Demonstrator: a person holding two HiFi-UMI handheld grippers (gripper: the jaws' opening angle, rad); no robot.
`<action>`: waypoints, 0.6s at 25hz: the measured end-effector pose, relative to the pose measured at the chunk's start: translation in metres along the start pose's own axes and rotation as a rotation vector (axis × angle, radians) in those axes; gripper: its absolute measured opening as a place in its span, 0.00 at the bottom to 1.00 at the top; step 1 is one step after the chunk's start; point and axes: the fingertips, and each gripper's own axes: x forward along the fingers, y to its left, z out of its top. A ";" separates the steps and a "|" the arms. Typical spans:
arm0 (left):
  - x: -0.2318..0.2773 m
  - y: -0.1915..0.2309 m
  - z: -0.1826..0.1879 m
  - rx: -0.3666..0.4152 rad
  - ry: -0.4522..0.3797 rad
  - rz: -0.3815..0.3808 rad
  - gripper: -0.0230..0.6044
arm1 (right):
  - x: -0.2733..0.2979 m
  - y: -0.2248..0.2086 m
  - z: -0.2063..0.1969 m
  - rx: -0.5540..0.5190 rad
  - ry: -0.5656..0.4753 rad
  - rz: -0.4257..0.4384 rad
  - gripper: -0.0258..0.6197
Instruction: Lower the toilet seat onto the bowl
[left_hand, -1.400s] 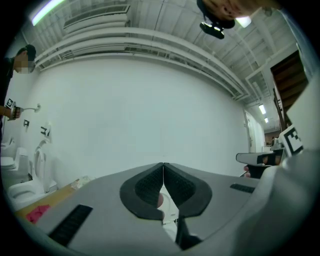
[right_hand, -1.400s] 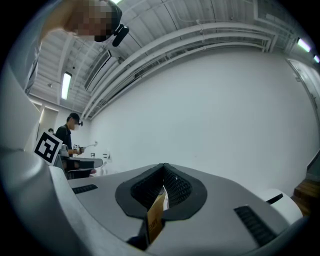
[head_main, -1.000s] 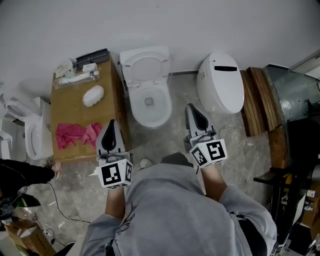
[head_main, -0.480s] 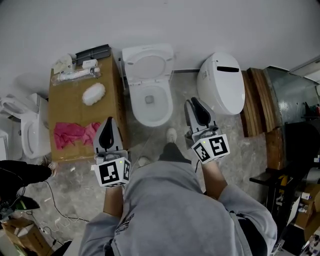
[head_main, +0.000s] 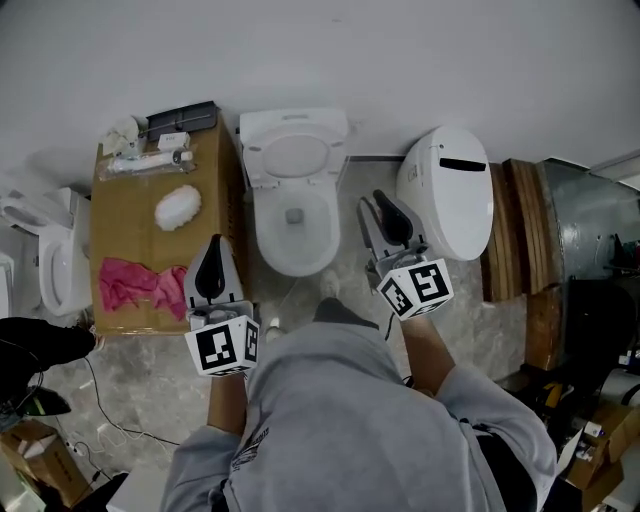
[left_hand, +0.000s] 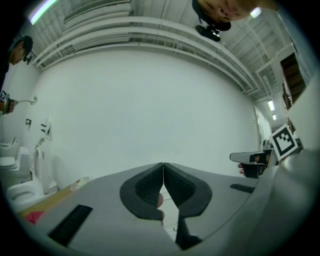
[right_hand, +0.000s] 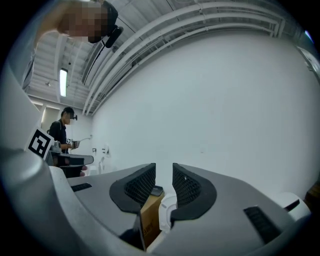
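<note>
I look down on a white toilet (head_main: 293, 235) with its seat (head_main: 256, 166) up, a gripper held on each side.
The seat stands raised against the tank, clear of the bowl (head_main: 266, 240) below it, and neither gripper touches it. A second toilet (head_main: 447, 190) with a closed lid sits to the right, and a cardboard box (head_main: 125, 235) to the left carries a pink cloth (head_main: 135, 285). My left gripper (head_main: 213, 247) has its fingers closed together on nothing. My right gripper's (head_main: 381, 198) fingers are opening, with nothing between them.
</note>
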 end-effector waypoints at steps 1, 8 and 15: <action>0.010 -0.005 0.002 -0.002 -0.003 0.009 0.04 | 0.007 -0.011 0.000 -0.007 0.011 0.010 0.18; 0.072 -0.035 0.004 -0.005 -0.001 0.082 0.04 | 0.056 -0.074 -0.012 -0.034 0.078 0.094 0.20; 0.110 -0.061 0.003 -0.004 0.010 0.138 0.04 | 0.097 -0.119 -0.038 -0.087 0.140 0.146 0.21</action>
